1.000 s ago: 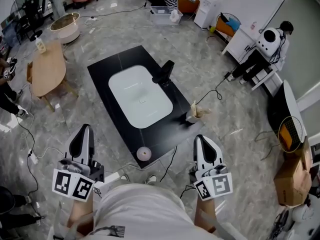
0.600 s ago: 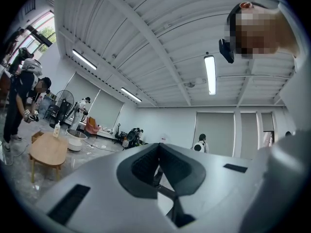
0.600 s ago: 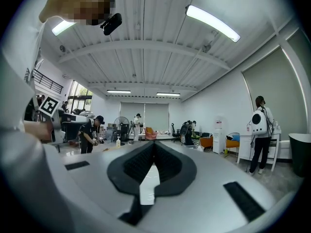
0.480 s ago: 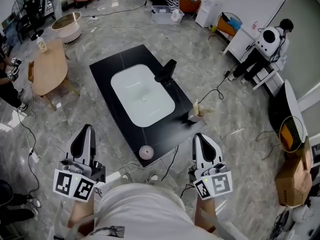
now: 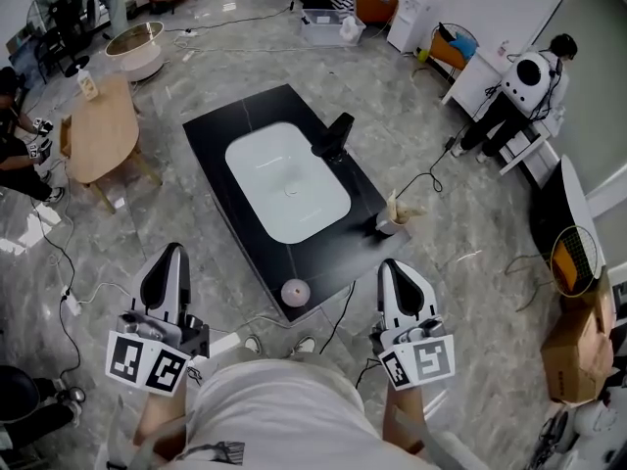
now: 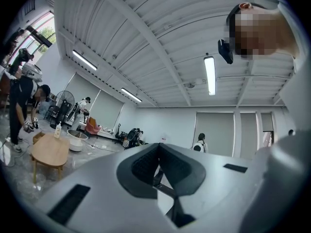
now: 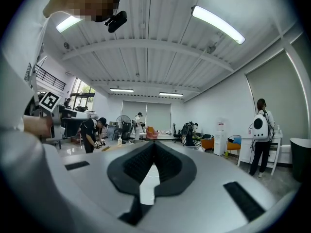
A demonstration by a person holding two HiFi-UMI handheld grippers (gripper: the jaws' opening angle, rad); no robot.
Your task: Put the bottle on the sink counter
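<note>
Though glossy, rectangular black sink counter [image 5: 323, 258]

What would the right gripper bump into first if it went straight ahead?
Likely the small cup on the sink counter's corner, seen from above. But the right gripper may pass over it; height is unclear.

The sink counter [image 5: 220, 130] stands mid-floor. Its basin [image 5: 287, 181] is set in the middle, with the faucet [image 5: 331, 137] on the basin's right rim. A round object [image 5: 295, 291] sits on the counter's near corner and a small item [image 5: 394, 216] on its right corner. Left of the counter is a table [image 5: 98, 130] with a bottle [image 5: 88, 84] at its far end — a tub [image 5: 134, 50] lies farther off. The left gripper [image 5: 168, 253] and right gripper [image 5: 397, 267] flank the near corner — a person [image 5: 524, 86] is far right.
</note>
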